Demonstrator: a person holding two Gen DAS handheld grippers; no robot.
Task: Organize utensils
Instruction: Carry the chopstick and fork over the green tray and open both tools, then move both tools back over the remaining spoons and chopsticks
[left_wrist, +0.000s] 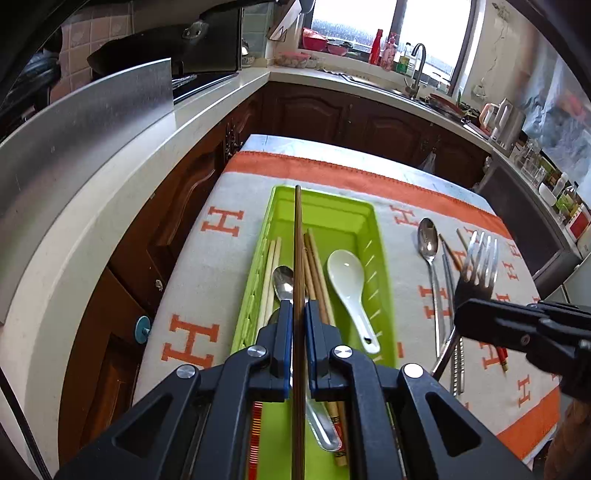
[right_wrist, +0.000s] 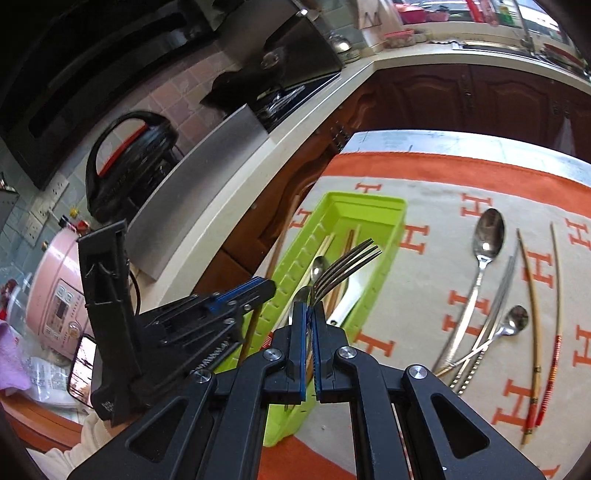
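Step in hand, as judged: transfer of loose utensils into the lime-green slotted plastic tray (left_wrist: 373, 236), with both tools loaded at once. The tray lies on the grey cloth with orange H letters (left_wrist: 207, 258) covering the desk.

Left tongs (left_wrist: 297, 314): pressed together on a long dark-brown wooden chopstick (left_wrist: 297, 236), which runs straight ahead above the tray and in line with its length. Below it the tray already holds pale and brown chopsticks, a small steel spoon and a white ceramic soup spoon (left_wrist: 351, 291).

Right tongs (right_wrist: 309, 321): pinching the handle of a steel four-tine fork (right_wrist: 347, 266), tines forward and raised over the tray.

Next move, as judged: lower the chopstick parallel to those in the tray, then spread the tongs; bring the fork down into a free part of the tray without striking the ceramic spoon.

Remaining on the cloth, well apart from the tray: a large steel spoon (right_wrist: 484, 247), a smaller steel spoon (right_wrist: 513, 321), and thin chopsticks with red-banded ends (right_wrist: 535, 332).
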